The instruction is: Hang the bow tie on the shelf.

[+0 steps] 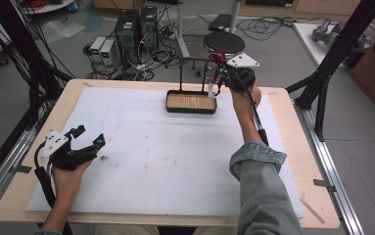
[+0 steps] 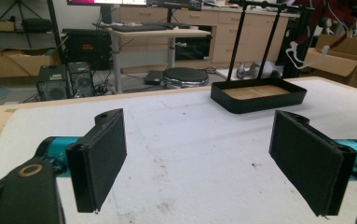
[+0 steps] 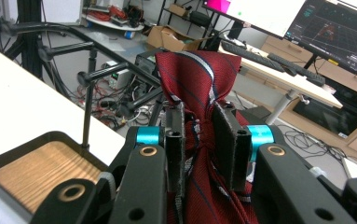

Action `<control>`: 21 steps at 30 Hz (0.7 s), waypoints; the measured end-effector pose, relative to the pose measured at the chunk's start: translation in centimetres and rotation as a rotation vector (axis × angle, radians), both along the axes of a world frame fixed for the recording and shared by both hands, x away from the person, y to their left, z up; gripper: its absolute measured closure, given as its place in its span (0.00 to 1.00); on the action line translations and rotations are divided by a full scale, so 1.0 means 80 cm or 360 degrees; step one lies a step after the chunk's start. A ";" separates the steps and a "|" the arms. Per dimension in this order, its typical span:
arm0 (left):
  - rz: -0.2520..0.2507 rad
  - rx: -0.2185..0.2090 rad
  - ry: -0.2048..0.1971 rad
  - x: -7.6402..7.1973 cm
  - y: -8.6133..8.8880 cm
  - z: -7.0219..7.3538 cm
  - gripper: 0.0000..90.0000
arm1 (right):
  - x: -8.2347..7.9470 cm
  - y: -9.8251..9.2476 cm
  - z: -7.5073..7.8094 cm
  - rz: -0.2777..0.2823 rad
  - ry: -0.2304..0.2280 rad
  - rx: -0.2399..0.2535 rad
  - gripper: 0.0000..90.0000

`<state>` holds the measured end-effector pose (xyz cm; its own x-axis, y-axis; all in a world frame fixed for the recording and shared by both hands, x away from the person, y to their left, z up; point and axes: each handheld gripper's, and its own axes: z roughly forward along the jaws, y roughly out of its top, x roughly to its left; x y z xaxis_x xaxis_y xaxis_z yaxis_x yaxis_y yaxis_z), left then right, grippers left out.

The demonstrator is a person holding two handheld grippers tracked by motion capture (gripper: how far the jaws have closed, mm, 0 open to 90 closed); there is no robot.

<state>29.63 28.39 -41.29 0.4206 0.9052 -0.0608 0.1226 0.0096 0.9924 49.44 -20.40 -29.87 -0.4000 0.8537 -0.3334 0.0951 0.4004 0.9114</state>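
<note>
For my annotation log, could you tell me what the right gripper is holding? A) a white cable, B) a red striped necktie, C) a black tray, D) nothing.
B: in the right gripper view, the right gripper has its jaws pinched on bunched red striped necktie fabric, above the wood-bottomed black tray.

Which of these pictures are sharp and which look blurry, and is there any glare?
High view: soft all over, even light, no strong glare on the white mat. Left gripper view: open pads fairly sharp, background cupboards softer. Right gripper view: the red striped tie pinched between the jaws is crisp; the bright monitor behind is washed out.
</note>
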 end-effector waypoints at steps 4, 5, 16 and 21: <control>-0.0012 0.0006 0.0005 0.001 -0.001 -0.001 0.21 | 0.010 0.000 -0.003 -0.0024 0.0027 0.0026 0.83; -0.0012 0.0010 0.0010 0.001 -0.001 -0.001 0.21 | 0.014 0.000 -0.002 -0.0038 0.0053 0.0025 0.83; -0.0016 0.0010 0.0009 0.000 -0.001 -0.001 0.21 | 0.030 -0.012 -0.013 -0.0181 0.0116 -0.0026 0.83; -0.0026 0.0017 0.0015 0.000 -0.002 -0.002 0.21 | 0.035 -0.014 -0.024 -0.0191 0.0188 -0.0049 0.83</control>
<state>29.62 28.23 -41.46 0.4347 0.8989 -0.0551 0.1323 -0.0032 0.9912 52.20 -21.50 -31.77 -0.3338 0.8878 -0.3169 0.2499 0.4075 0.8783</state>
